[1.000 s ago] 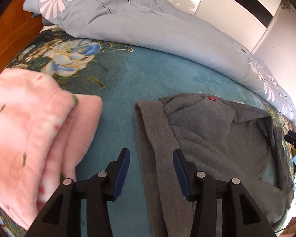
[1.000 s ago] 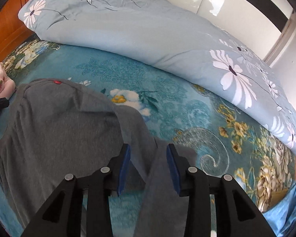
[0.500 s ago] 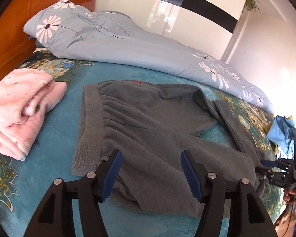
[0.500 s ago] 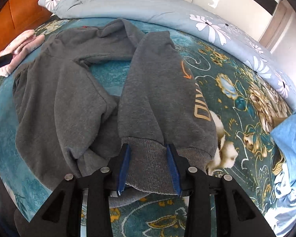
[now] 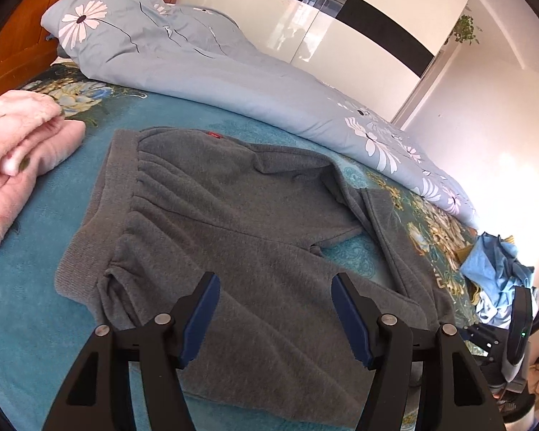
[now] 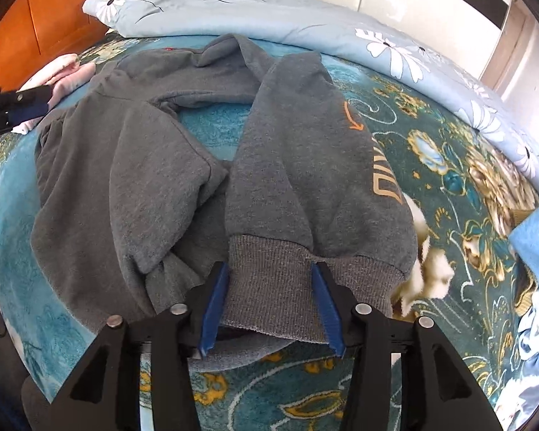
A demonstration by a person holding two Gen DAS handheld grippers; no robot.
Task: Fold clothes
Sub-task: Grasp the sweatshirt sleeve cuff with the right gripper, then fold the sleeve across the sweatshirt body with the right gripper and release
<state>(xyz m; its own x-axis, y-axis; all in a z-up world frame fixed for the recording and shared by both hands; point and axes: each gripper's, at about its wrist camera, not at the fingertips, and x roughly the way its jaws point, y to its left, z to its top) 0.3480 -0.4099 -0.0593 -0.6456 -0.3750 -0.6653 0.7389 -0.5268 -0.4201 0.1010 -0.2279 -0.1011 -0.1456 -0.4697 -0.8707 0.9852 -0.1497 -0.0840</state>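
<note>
Grey sweatpants (image 5: 233,222) lie spread on the teal floral bedspread (image 5: 25,323), ribbed waistband toward the pink pile, legs toward me. My left gripper (image 5: 276,278) hovers open over the near leg, nothing between its fingers. In the right wrist view, one leg with orange lettering (image 6: 316,151) ends in a ribbed cuff (image 6: 269,280). My right gripper (image 6: 268,267) straddles that cuff and its jaws are closing; the cuff still lies flat between the blue pads. The left gripper's tip (image 6: 14,107) shows at the left edge there.
A folded pink blanket (image 5: 21,151) sits left of the waistband. A light blue flowered duvet (image 5: 233,72) runs along the far side before a wooden headboard (image 5: 14,46). Crumpled blue clothes (image 5: 496,269) lie at the right, something white and fluffy (image 6: 431,269) by the cuff.
Both grippers have drawn back toward the near edge, so the whole sweatpants now show. The left jaws have widened. The right gripper has come down around the leg cuff.
</note>
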